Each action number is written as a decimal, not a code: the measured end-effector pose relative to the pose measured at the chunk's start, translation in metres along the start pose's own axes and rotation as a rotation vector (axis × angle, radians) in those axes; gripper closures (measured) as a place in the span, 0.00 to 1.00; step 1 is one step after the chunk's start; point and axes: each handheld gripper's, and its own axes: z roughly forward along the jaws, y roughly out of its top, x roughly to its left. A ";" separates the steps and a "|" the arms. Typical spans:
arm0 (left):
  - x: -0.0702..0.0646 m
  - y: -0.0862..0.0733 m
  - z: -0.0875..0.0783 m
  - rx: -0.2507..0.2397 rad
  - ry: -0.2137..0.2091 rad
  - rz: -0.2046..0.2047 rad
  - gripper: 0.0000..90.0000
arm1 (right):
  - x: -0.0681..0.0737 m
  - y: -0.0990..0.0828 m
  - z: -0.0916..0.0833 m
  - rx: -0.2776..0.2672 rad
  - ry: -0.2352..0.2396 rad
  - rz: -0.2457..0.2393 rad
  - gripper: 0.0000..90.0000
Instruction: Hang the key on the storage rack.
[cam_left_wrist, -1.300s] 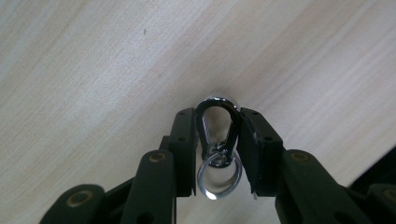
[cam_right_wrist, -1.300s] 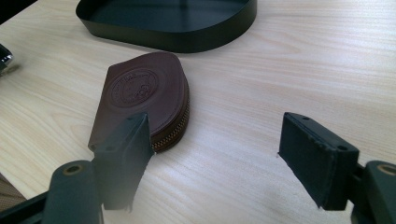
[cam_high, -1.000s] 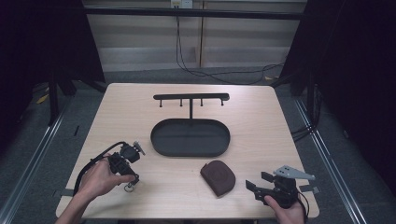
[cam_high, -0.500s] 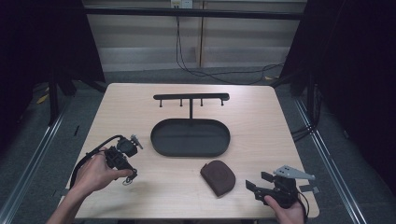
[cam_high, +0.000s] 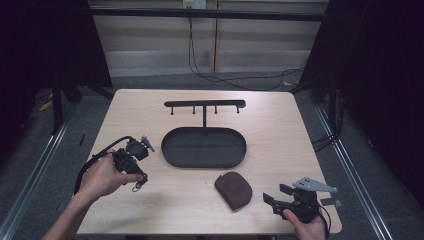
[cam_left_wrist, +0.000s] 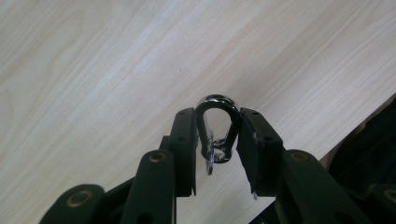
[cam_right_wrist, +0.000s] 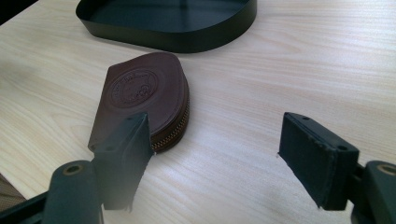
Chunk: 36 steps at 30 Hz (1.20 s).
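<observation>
Wooden table (cam_high: 150, 110) bears tray (cam_high: 172, 150), pouch (cam_high: 233, 189).

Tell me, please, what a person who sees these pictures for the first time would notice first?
Probably the black oval tray at the table's centre, with a black hook rack standing behind it. Next, the left gripper is shut on a shiny metal ring above the wood. The brown leather pouch lies just before the open right gripper.
</observation>
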 end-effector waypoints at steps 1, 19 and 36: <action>0.000 0.002 -0.001 -0.004 -0.002 0.002 0.76 | 0.000 0.000 0.000 0.000 0.000 0.001 0.28; 0.006 0.025 -0.036 -0.036 -0.008 -0.018 0.76 | 0.000 0.000 0.000 0.005 -0.001 -0.001 0.28; 0.007 0.052 -0.064 -0.024 0.017 -0.016 0.76 | 0.000 0.000 0.000 0.002 0.005 0.000 0.28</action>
